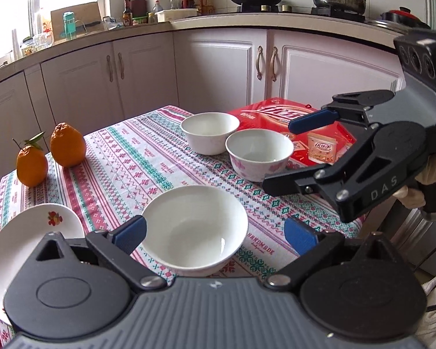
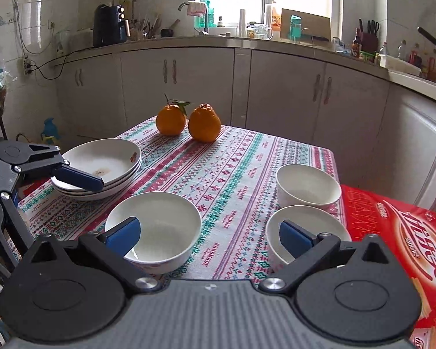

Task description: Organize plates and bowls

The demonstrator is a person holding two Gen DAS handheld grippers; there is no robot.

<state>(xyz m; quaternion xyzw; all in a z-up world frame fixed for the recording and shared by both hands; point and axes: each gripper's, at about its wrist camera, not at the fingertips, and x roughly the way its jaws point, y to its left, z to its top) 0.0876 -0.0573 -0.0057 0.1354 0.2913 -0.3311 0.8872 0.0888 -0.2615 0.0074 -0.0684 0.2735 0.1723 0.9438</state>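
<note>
Left wrist view: your plates look done, a white plate (image 1: 29, 238) shows at the near left table (image 1: 136, 157) edge, but the three bowls sit loose, so stacking them is what's left. Your left gripper (image 1: 215, 234) has its jaws wide apart and empty; the plain near bowl (image 1: 193, 229) lies right between them, pads not touching it as far as I can tell. The flowered bowl (image 1: 258, 155) and the far white bowl (image 1: 209, 132) sit further back, just beside each other, next to the red box (image 1: 279, 116). Your right gripper (image 1: 282, 157) comes in from the right with jaws also apart, holding nothing, hanging by the flowered bowl. Two oranges (image 1: 52, 154) are at the far left, not your job. Right wrist view: the stack of plates (image 2: 98, 168) is nested at the left, so judge that part finished. None of the bowls is nested yet. Your right jaws frame a gap of bare cloth, near bowl behind the left finger (image 2: 123, 234) and flowered bowl behind the right one; neither is gripped.
</note>
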